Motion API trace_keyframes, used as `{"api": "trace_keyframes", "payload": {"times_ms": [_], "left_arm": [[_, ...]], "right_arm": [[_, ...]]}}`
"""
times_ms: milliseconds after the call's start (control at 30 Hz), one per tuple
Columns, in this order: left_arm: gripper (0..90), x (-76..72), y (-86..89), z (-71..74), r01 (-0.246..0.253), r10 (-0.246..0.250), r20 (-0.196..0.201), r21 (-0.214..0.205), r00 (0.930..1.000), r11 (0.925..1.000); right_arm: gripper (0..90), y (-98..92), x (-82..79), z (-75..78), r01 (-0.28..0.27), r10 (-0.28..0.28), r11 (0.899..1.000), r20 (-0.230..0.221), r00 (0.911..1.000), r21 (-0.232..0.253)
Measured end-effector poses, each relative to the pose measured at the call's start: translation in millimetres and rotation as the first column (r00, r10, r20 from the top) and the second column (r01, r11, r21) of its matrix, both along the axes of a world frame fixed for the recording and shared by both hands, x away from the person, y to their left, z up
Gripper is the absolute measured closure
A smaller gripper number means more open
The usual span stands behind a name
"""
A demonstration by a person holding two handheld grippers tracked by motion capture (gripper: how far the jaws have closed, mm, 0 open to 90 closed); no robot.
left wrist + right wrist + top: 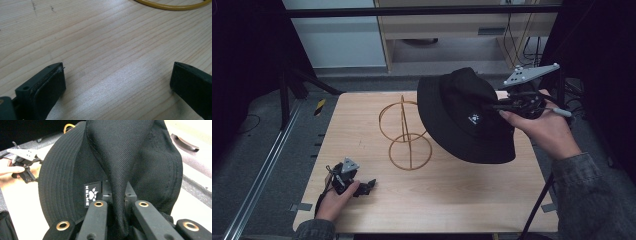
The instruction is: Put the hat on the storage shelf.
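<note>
A black bucket hat [462,117] with a small white paw label hangs in the air over the right half of the wooden table [452,195]. My right gripper [507,106] is shut on a fold of the hat's crown [117,170], pinched between its two jaws. A gold wire hat stand [406,134] with two rings stands at the table's middle, just left of the hat's brim. My left gripper [368,186] rests on the table near the front left corner, open, with bare wood between its jaws [117,82]. The stand's base ring [172,5] shows ahead of it.
A metal rail [267,165] runs along the floor to the left of the table. Wooden shelving with cables [512,35] stands behind the table. A dark pole [539,200] slants up at the table's right front edge.
</note>
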State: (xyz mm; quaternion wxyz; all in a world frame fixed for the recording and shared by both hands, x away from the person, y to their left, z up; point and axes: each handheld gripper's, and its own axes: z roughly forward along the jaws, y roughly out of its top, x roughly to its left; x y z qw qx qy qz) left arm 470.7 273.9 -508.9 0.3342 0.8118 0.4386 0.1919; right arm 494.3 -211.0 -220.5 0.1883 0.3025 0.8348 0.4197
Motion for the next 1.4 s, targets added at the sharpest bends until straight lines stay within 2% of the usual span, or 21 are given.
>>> {"api": "trace_keyframes", "payload": {"times_ms": [200,700,1067,1400], "left_arm": [[0.0,0.0,-0.3,-0.2,-0.003,0.003,0.002,-0.004,1.0,1.0],[0.0,0.2,-0.1,-0.1,0.0,0.0,0.003,-0.001,1.0,1.0],[0.0,0.2,0.0,0.0,0.001,-0.001,0.002,0.001,1.0,1.0],[0.0,0.2,0.0,0.1,0.001,-0.001,0.002,0.001,1.0,1.0]], "right_arm": [[85.2,6.5,0.5,2.9,-0.012,0.011,0.999,0.008,0.9999,0.036],[85.2,42.6,3.7,9.8,-0.072,0.071,0.997,0.024,0.9972,0.006],[85.1,57.6,5.1,13.9,-0.097,0.097,0.995,0.039,0.9945,0.002],[85.1,68.3,8.7,28.3,-0.103,0.104,0.994,0.055,0.993,-0.025]]}}
